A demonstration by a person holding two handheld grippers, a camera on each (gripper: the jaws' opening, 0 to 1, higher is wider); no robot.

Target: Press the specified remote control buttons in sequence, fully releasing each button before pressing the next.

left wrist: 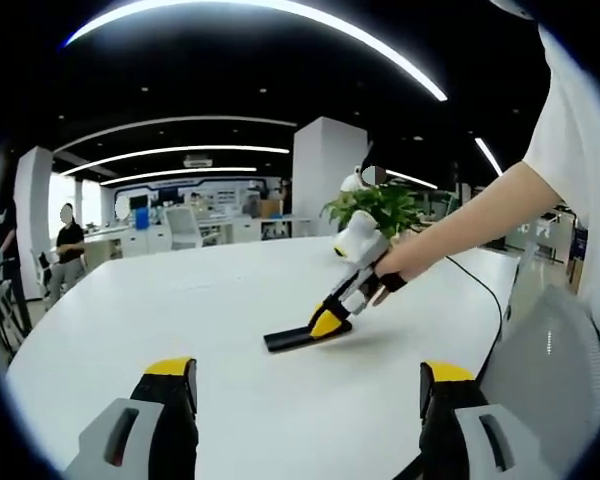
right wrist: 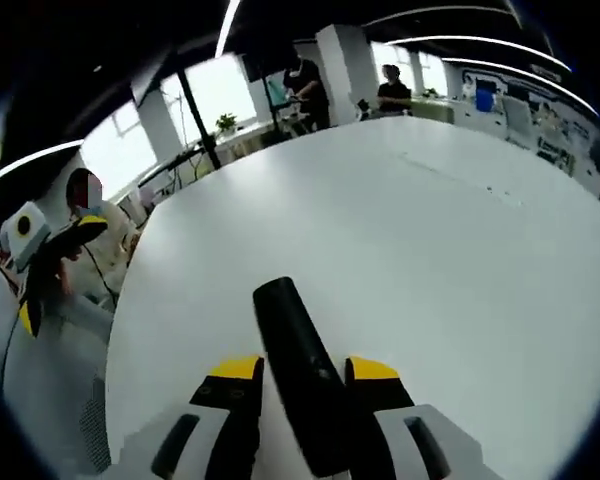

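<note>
one black remote control (left wrist: 298, 337) lies flat on the white table (left wrist: 180, 320), and i carry two grippers. in the left gripper view my left gripper (left wrist: 308, 400) hovers above the near part of the table with its two yellow-tipped jaws spread wide and nothing between them; farther off, my right gripper (left wrist: 330, 320), held in my hand (left wrist: 400, 268), tilts down with its yellow tips meeting one end of the remote. the right gripper view looks along that remote control (right wrist: 305, 375), which runs away from the camera between the two yellow-tipped jaws of my right gripper (right wrist: 305, 372); the jaws stand narrow, close against its sides, though i cannot tell whether they clamp it. at the left edge of that view my left gripper (right wrist: 40, 262) appears, its jaws apart. around the work: one potted green plant (left wrist: 375, 210) behind my right hand, one thin black cable (left wrist: 485, 290) trailing across the table towards its edge, one white pillar (left wrist: 328, 175), one grey mesh chair back (left wrist: 555, 345) at the right, and people standing at desks beyond the table.
</note>
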